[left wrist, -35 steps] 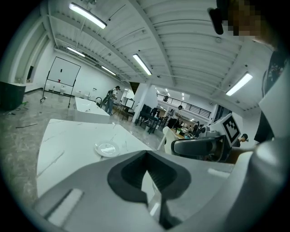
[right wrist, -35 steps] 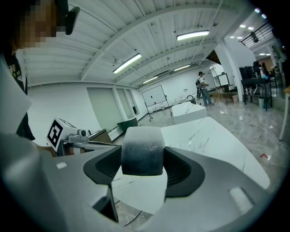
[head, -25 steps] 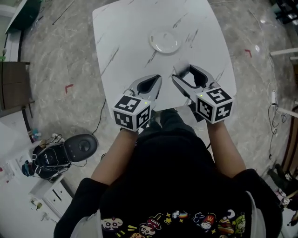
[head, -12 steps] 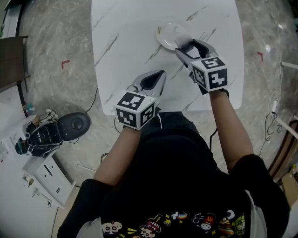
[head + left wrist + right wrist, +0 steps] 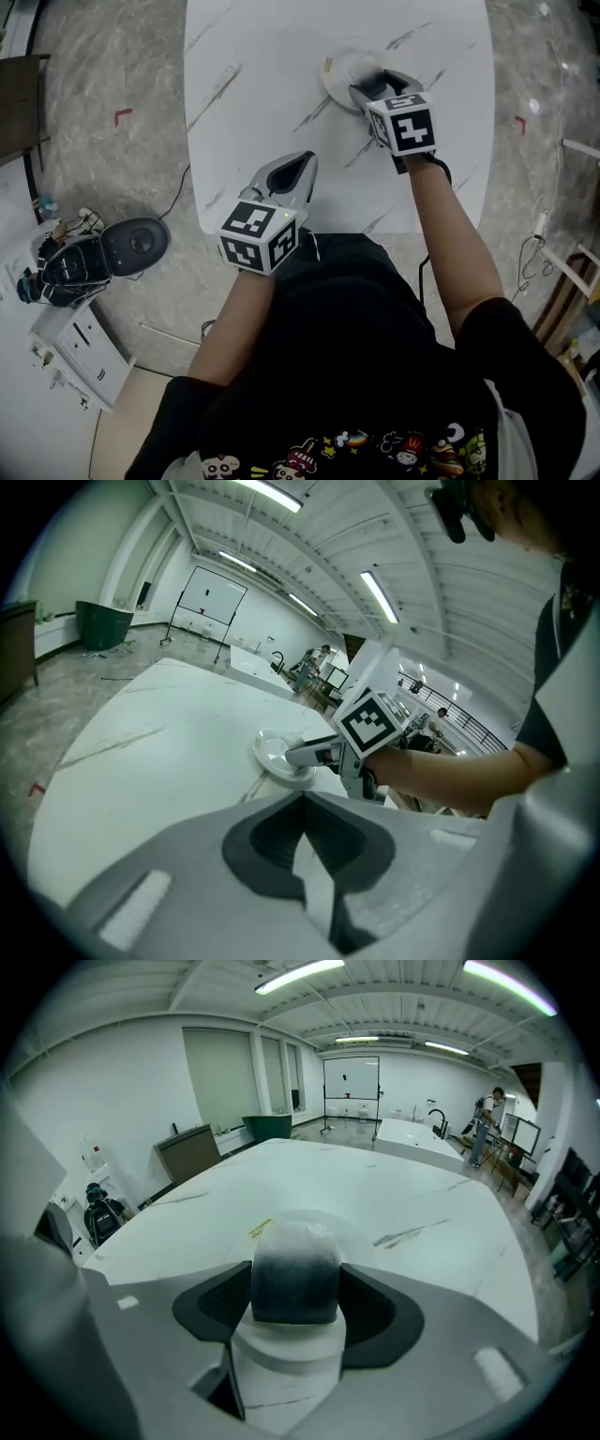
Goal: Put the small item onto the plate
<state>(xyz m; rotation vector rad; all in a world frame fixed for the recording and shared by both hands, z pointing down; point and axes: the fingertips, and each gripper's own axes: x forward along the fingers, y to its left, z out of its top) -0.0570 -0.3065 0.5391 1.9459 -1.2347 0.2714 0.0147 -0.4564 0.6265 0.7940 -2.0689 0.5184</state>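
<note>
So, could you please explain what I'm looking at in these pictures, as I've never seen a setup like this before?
There is no robot here: a person holds a two-jaw tool in each hand, each carrying a cube of square markers. The head view comes from a camera on the person's head, looking down at a white marbled table. The other two views come from cameras riding on the tools, looking along their jaws. The left hand-held gripper is by the table's near edge, jaws together with nothing between them. The right hand-held gripper is clamped on a small item, rounded and dark, held over a plate. Whether the item touches the plate yet, I cannot tell.
</note>
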